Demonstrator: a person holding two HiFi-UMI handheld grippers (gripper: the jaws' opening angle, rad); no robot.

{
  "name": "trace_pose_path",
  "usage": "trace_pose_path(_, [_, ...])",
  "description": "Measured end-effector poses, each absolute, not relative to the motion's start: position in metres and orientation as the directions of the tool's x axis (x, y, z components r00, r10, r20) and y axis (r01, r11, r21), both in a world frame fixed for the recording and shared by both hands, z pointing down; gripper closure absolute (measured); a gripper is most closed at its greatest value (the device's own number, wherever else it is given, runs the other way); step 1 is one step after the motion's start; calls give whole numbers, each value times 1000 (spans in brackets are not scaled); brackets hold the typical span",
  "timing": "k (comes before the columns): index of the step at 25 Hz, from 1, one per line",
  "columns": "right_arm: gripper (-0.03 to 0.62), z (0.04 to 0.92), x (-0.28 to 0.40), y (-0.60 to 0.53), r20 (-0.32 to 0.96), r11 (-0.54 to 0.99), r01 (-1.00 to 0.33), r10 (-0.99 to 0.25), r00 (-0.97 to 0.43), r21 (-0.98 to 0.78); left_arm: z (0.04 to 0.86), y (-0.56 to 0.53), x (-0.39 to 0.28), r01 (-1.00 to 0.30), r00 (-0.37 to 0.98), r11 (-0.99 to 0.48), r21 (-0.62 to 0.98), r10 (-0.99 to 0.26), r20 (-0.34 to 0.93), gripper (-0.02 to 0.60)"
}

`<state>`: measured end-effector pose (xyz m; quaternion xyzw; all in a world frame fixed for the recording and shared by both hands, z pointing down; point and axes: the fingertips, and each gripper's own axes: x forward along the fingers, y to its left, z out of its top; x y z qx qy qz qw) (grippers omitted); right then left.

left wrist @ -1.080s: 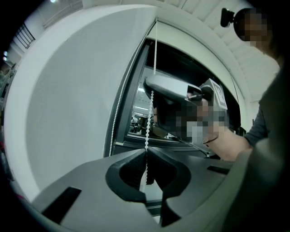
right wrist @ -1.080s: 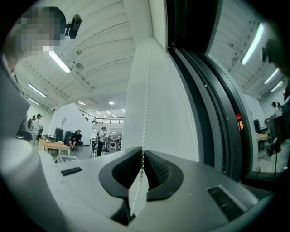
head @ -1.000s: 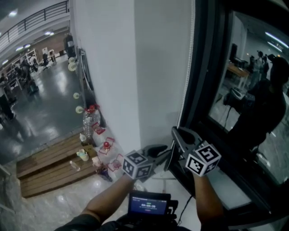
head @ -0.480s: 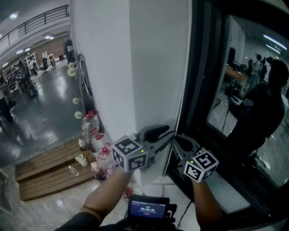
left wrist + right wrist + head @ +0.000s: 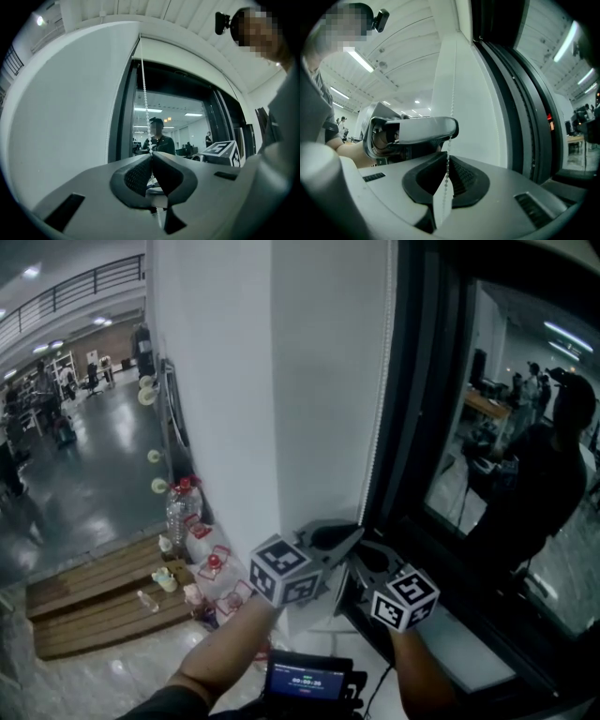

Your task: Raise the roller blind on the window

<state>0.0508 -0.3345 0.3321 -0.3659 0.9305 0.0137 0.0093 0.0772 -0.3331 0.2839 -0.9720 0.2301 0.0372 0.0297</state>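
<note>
A white bead chain (image 5: 378,446) hangs down the right edge of the white wall, beside the dark window frame (image 5: 417,409). My left gripper (image 5: 354,534) has just been closing, and in the left gripper view its pads (image 5: 151,157) meet on the chain (image 5: 144,93). Just below it, my right gripper (image 5: 361,563) is shut on the same chain (image 5: 448,161). In the right gripper view the left gripper (image 5: 451,129) sits right above the right one (image 5: 446,172). The blind itself is out of view.
The window glass (image 5: 525,484) reflects a person and a lit room. On the floor to the left stand plastic bottles (image 5: 183,507) and small containers beside a wooden pallet (image 5: 94,592). A small screen (image 5: 309,678) sits at my chest.
The left gripper has risen from beside the right gripper to just above it, and its jaws have gone from apart to shut on the chain. The right gripper has stayed put.
</note>
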Motion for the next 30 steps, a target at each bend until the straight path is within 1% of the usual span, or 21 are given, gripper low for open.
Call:
trace_pose_path(10, [574,399,51,-331,76,718,-693,-689,-721,-67,353,-331,79,-468,883,-883,24,-468,-10,578])
trace_pose_path(15, [574,431,53,-327,124,707,-699,-688,-715,-109,387,-329,81,-457,890,-888,48,-455,37,578])
trace_pose_path(19, [574,439,54,-324,127,701,-703,-691,-711,-118,400,-327,81,-456,890,-886,82,-456,22,578])
trace_pose_path(22, [572,439,55,-326,117,702,-703,-693,-711,-112,401,-328,79,-459,888,-885,81,-460,16,578])
trace_pose_path(26, [569,436,52,-325,119,700,-703,-693,-711,-127,393,-327,75,-465,882,-876,125,-471,-21,578])
trace_pose_path(30, [549,439,50,-332,169,685,-727,-711,-682,-50,393,-333,66,-491,868,-863,116,-496,-15,577])
